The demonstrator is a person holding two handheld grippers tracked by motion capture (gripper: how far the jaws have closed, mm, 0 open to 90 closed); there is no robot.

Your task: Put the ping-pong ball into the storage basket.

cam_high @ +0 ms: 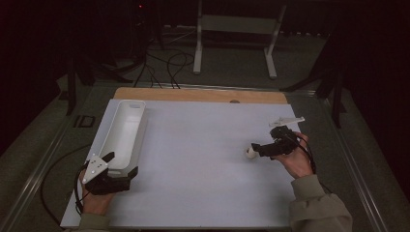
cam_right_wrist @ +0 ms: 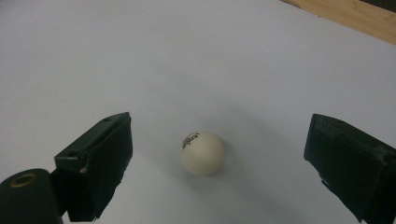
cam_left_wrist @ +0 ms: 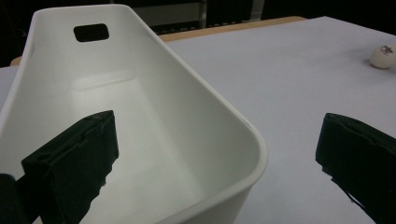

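Grippers hover over a pale sheet [cam_high: 203,164] on wood, dark room.

One ball [cam_right_wrist: 202,152] lies on the worktop [cam_high: 193,159]. One white tub [cam_high: 123,133] stands there too. Two grippers: the left gripper [cam_high: 121,169] and the right gripper [cam_high: 254,148].

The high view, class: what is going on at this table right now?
A person holds a gripper in each hand over a pale sheet. The right gripper is open, its jaws on either side of a small white ball that rests on the sheet, not yet gripped. The left gripper is open too, with one jaw inside the near end of a long white bin and the other outside it. The bin looks empty.
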